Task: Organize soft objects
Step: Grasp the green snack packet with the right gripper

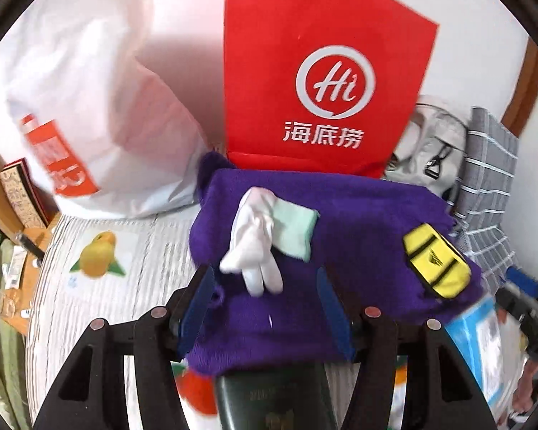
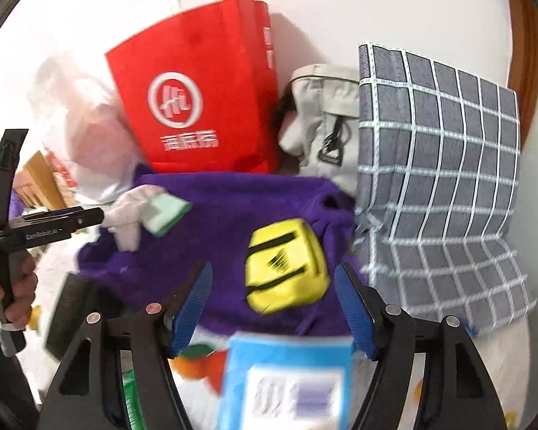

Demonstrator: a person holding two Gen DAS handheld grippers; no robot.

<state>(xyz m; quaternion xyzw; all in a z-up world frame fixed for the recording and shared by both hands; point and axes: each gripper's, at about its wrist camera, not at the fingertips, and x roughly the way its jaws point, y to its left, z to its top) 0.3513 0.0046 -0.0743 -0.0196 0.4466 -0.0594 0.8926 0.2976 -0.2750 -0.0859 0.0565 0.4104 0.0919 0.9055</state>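
Note:
A purple fleece cloth (image 1: pixel 358 251) lies spread on the bed and also shows in the right wrist view (image 2: pixel 226 222). On it lie a white glove (image 1: pixel 254 247), a mint-green pad (image 1: pixel 294 229) and a yellow pouch (image 1: pixel 435 261). My left gripper (image 1: pixel 265 301) is open just short of the glove's fingertips, over the cloth. My right gripper (image 2: pixel 272 304) is open with the yellow pouch (image 2: pixel 285 268) between its blue fingers; whether they touch it I cannot tell. The left gripper (image 2: pixel 89 216) shows at the left of the right wrist view beside the glove (image 2: pixel 129 215) and the pad (image 2: pixel 165 215).
A red paper bag (image 1: pixel 322 82) and a white plastic bag (image 1: pixel 89 107) stand behind the cloth. A grey checked cushion (image 2: pixel 441 186) and a beige bag (image 2: pixel 322 125) are at the right. A blue box (image 2: pixel 287 387) and a dark book (image 1: pixel 276 401) lie near the grippers.

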